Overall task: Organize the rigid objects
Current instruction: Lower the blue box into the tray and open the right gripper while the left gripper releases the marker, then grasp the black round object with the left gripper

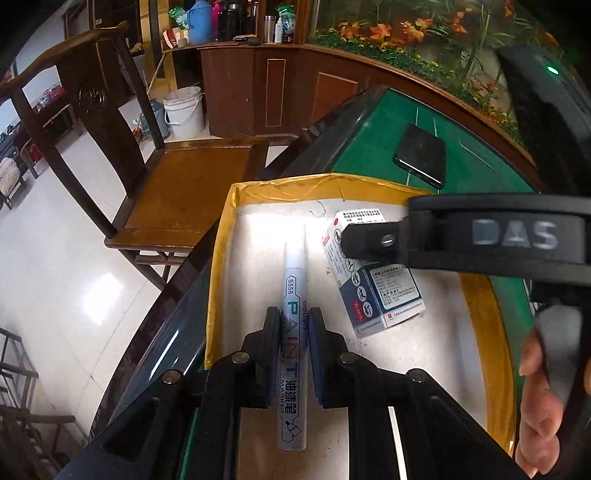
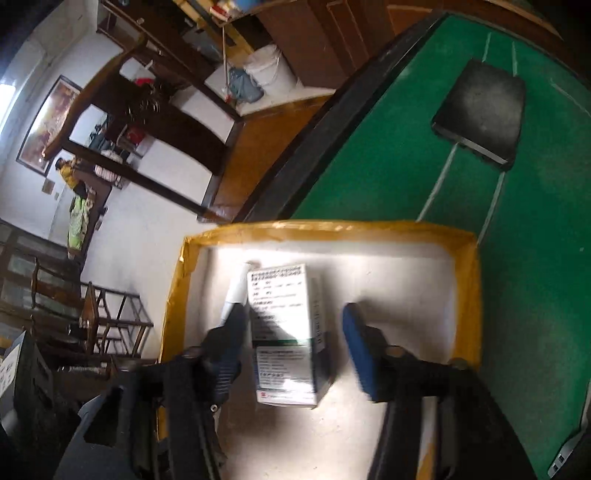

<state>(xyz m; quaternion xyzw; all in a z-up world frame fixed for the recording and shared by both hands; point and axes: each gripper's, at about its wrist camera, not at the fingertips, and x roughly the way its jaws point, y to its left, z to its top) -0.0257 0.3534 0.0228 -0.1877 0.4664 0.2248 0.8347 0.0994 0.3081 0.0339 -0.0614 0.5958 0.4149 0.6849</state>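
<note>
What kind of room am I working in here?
Likely a lived-in home or family sitting room: a green felt game table, a carved wooden chair, and a shelf of thermos flasks beside a fish tank.

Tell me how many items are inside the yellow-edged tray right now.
2. The paint marker lies along the tray's left side, between the left gripper's fingers; the medicine box lies beside it, mid-tray. The grippers may hide more.

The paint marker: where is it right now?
Left wrist view: the paint marker lies in the yellow-edged tray, between the left gripper fingers, left of the medicine box.
</note>
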